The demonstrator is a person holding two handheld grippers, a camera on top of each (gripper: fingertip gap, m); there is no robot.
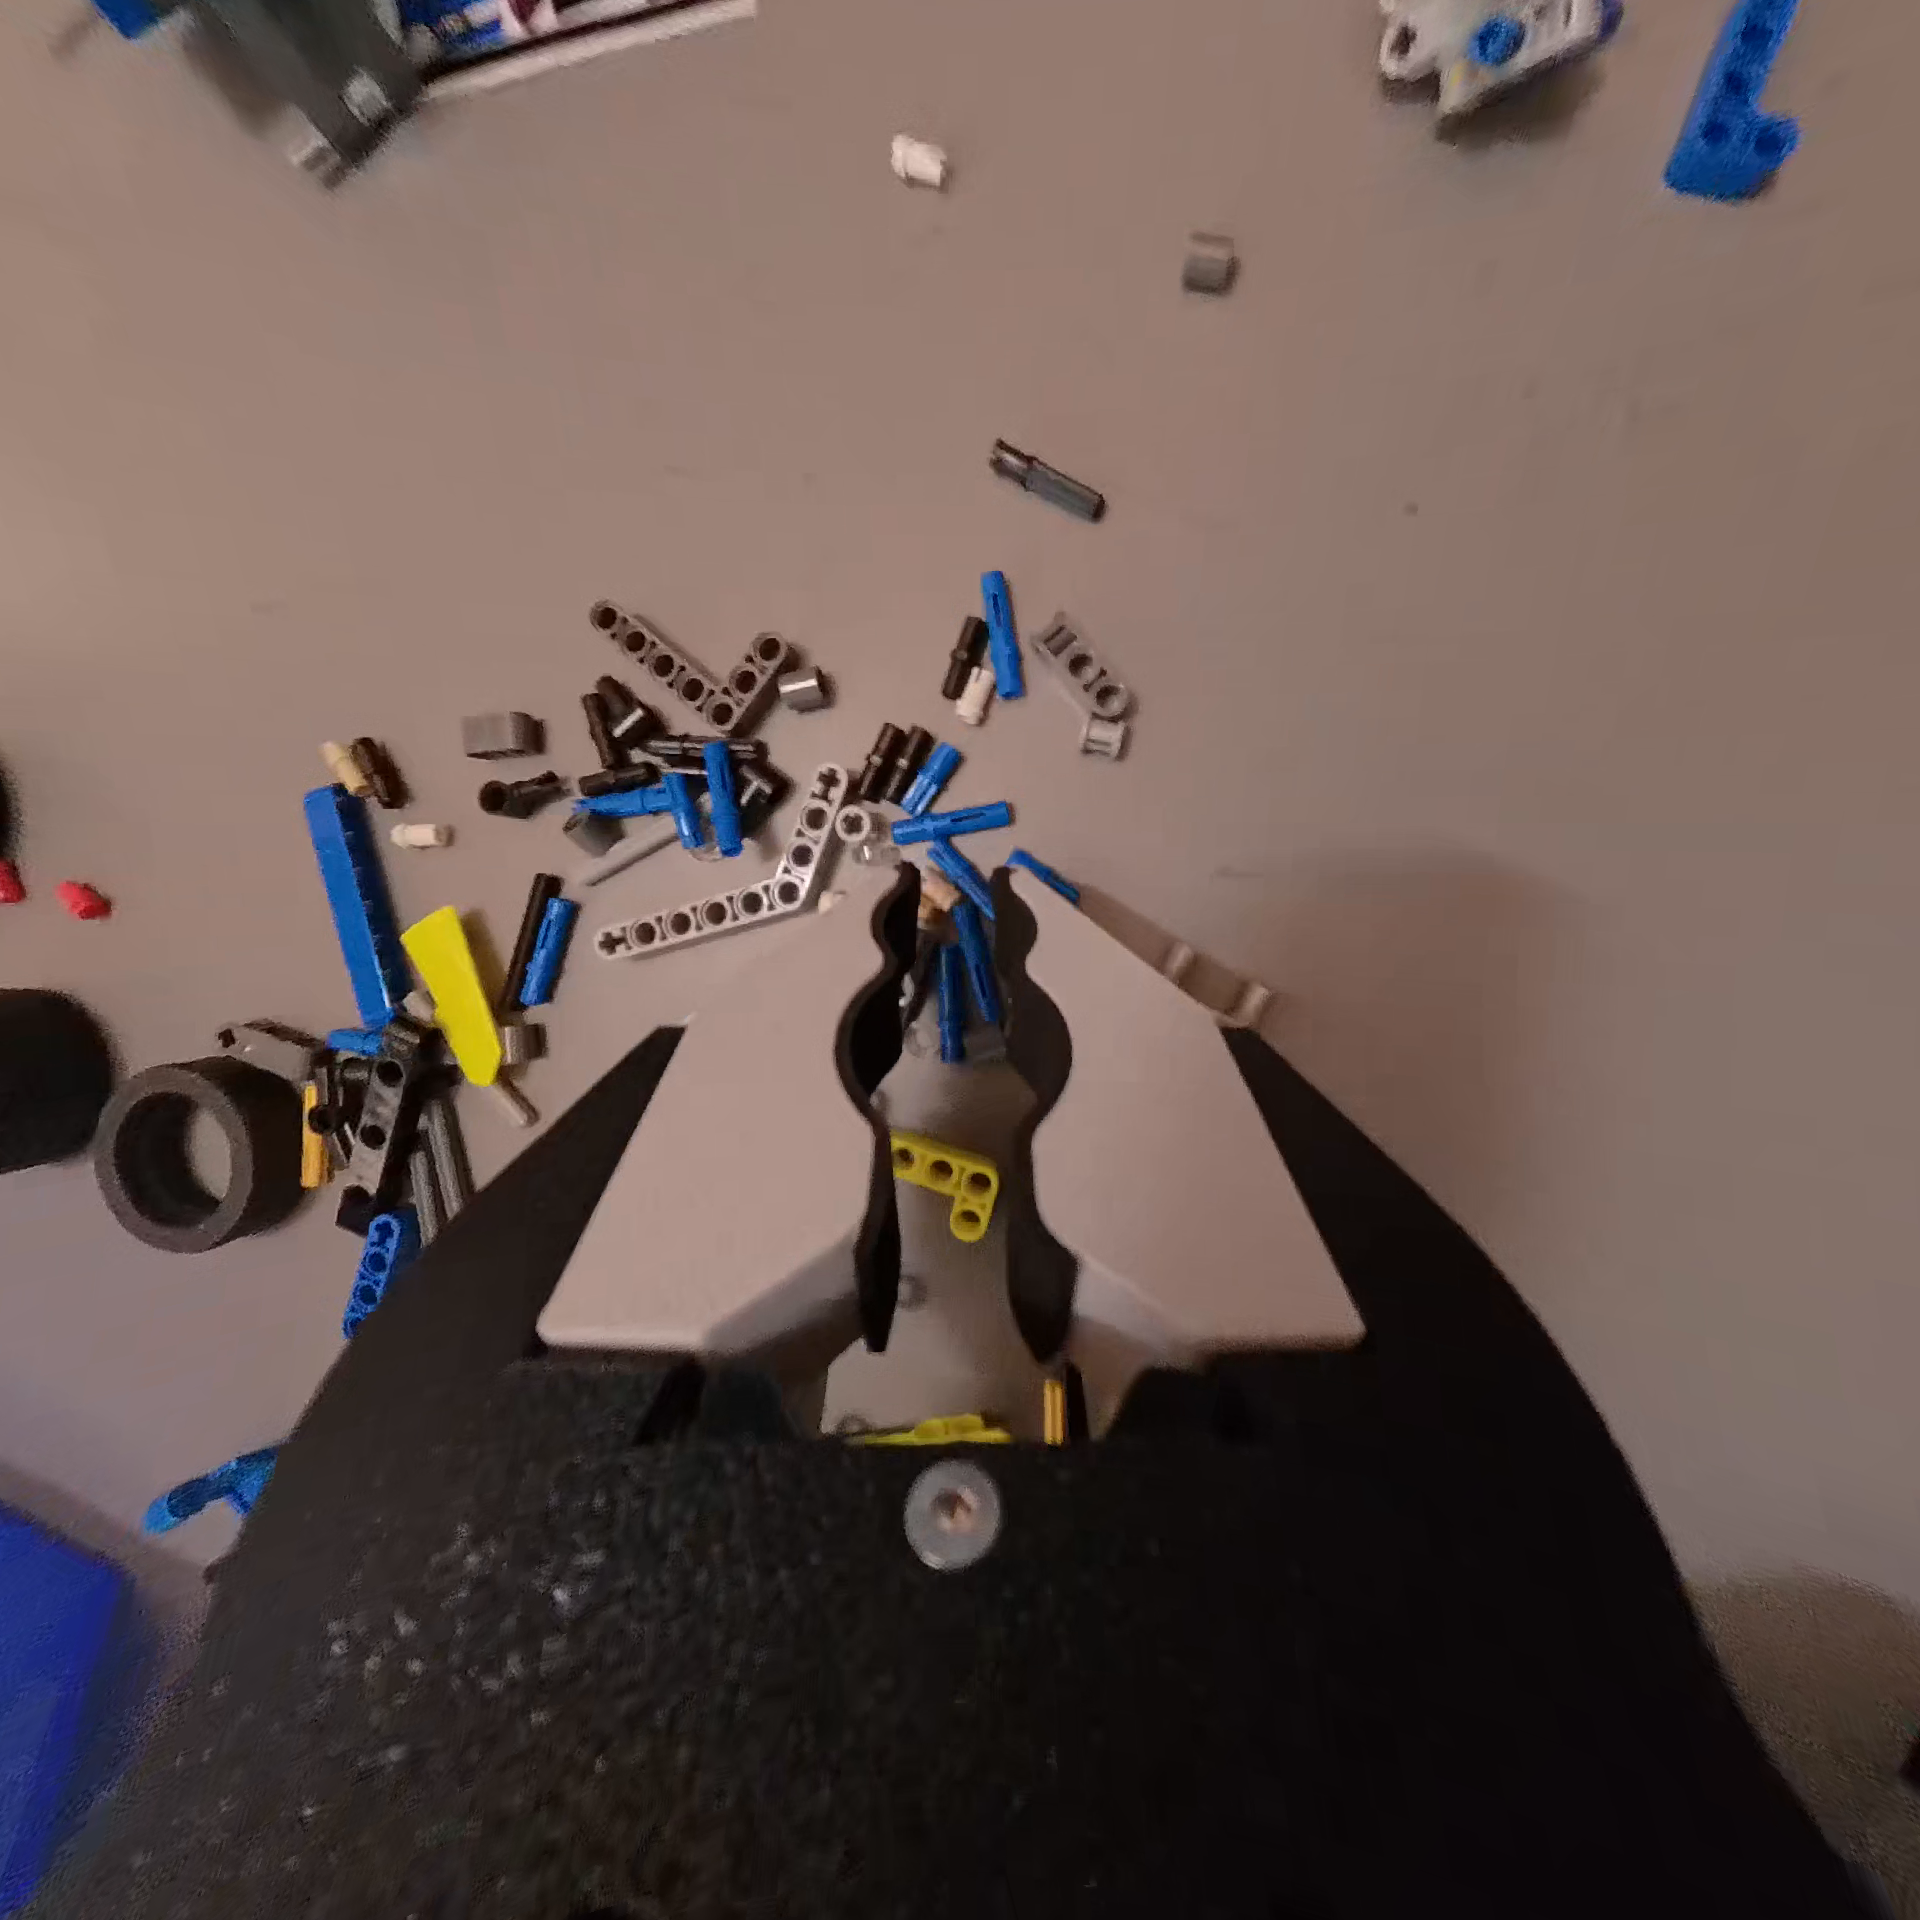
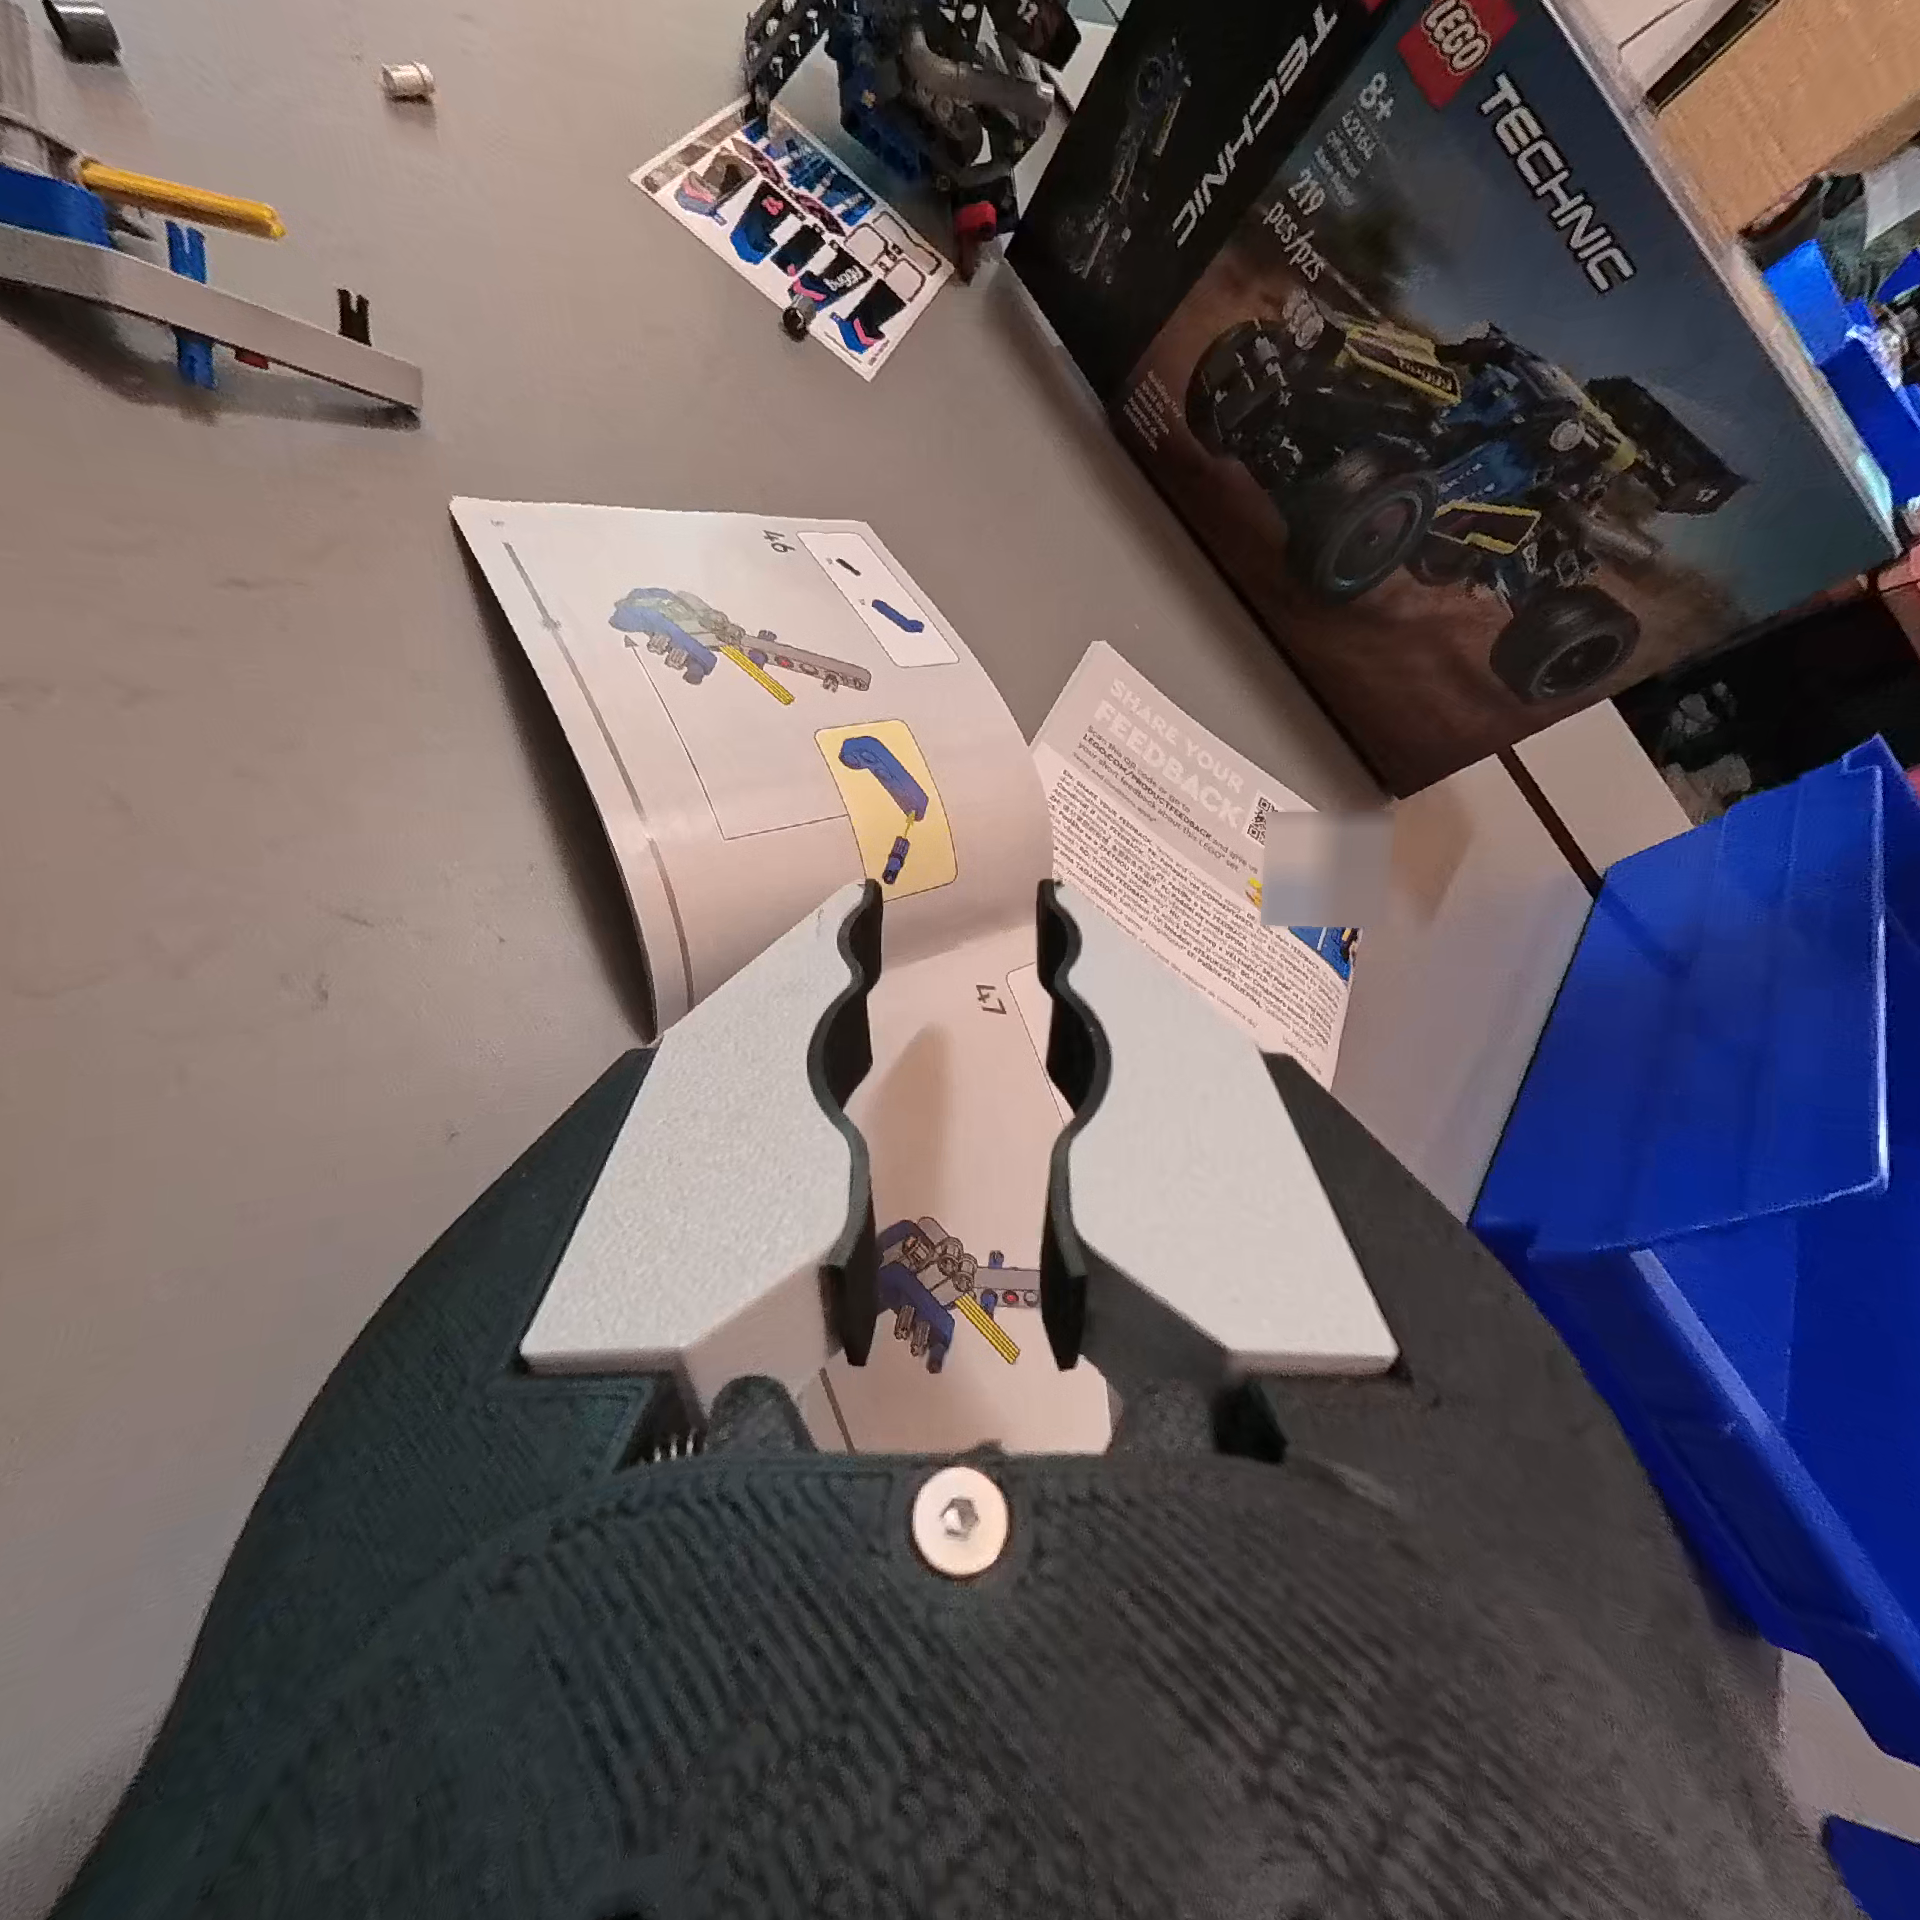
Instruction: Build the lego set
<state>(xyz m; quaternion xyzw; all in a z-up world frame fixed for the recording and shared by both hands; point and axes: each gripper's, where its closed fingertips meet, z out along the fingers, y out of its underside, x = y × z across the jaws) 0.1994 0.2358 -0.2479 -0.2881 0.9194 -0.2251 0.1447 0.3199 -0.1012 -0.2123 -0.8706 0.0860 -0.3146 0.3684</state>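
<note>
My left gripper (image 1: 953,883) hovers low over a pile of loose Technic pieces (image 1: 717,790) on the grey table. Its jaws stand a narrow gap apart, with several blue pins (image 1: 966,966) and a tan pin showing between them. I cannot tell whether any is gripped. A yellow L-beam (image 1: 951,1179) lies under the fingers. My right gripper (image 2: 961,894) is open and empty above the open instruction booklet (image 2: 748,707). A grey beam sub-assembly with blue parts and a yellow axle (image 2: 208,301) lies at the far left.
A black tyre (image 1: 192,1153), long blue beam (image 1: 353,904) and yellow panel (image 1: 452,987) lie left of the pile. A blue L-beam (image 1: 1735,104) lies far right. The set's box (image 2: 1455,364), sticker sheet (image 2: 800,239), partial build (image 2: 935,94) and blue bin (image 2: 1714,1143) flank the booklet. There is about 35 cm between the tips of the two grippers. My left gripper's tips are some 15 cm from the blue L-beam (image 1: 1735,104).
</note>
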